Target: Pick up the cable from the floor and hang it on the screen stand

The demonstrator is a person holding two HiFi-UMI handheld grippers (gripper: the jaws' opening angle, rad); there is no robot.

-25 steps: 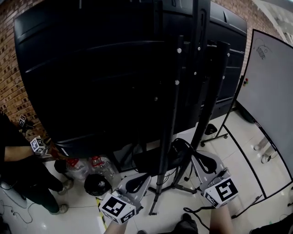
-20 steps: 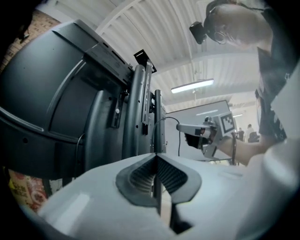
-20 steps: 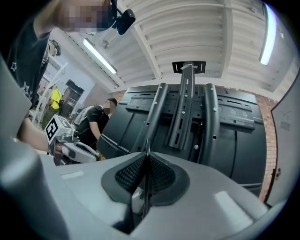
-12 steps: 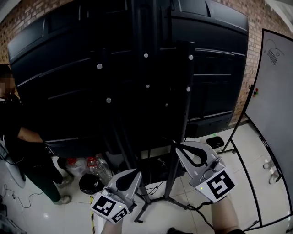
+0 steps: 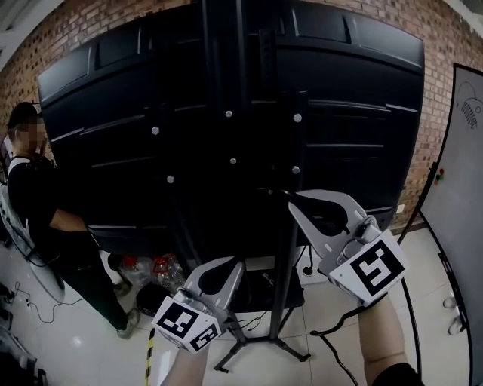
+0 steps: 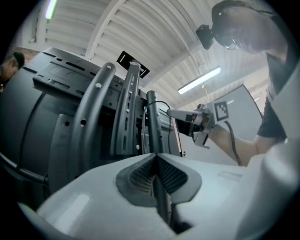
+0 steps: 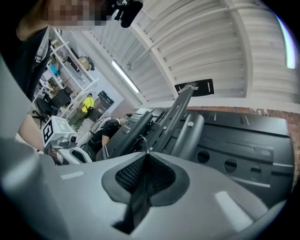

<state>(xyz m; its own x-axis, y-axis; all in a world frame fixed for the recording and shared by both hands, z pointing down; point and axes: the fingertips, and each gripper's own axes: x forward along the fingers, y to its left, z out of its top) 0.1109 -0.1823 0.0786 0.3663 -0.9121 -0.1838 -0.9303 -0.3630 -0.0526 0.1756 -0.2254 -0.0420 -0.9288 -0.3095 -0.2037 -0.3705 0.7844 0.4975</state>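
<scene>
This looks like a lab or workshop in an industrial hall. Overhead is a ribbed metal roof [image 7: 197, 42] with strip lights [image 6: 199, 79], and there is a bare brick wall [image 5: 98, 22] and a pale tiled floor [image 5: 75, 347]. A big screen [image 5: 362, 113] on a stand [image 5: 283, 249] is beside a whiteboard [image 5: 464, 173]. Farther off are stocked shelves [image 7: 63, 61] and a person in a yellow vest [image 7: 86, 104]

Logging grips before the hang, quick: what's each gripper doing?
Left gripper: shut, nothing seen between the jaws.
Right gripper: shut on the cable.
</scene>
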